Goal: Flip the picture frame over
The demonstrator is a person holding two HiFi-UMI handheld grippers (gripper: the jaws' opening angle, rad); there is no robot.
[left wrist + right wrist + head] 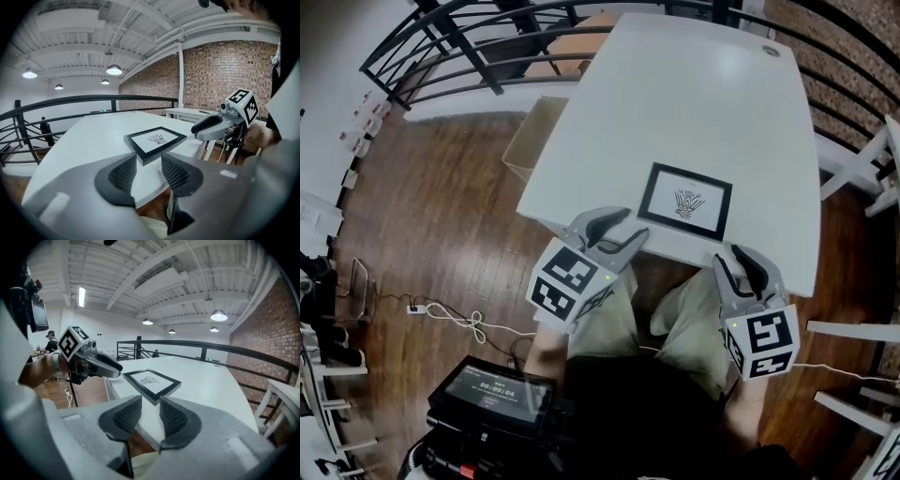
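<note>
Frame: the frame (685,202) lies flat and face up on the table (675,94), close to its near edge and right in front of the person.
Frame make: a thin rectangle with a raised black rim around a white sheet that carries a small dark drawing. It looks stiff and light.
Table: white, smooth and matte, so I'd guess a frame slides on it easily.
Left gripper (628,227): jaws apart with nothing between them. It is held short of the table edge and aimed at the frame's near corner.
Right gripper (731,258): also gaping and empty, off the table on the other side.
Pads (124,173): dark, with a meshed grip surface on grey shells.
Why so: one gripper waits on each flank, probably so each can take a side rim for the flip, which hasn't begun.
</note>
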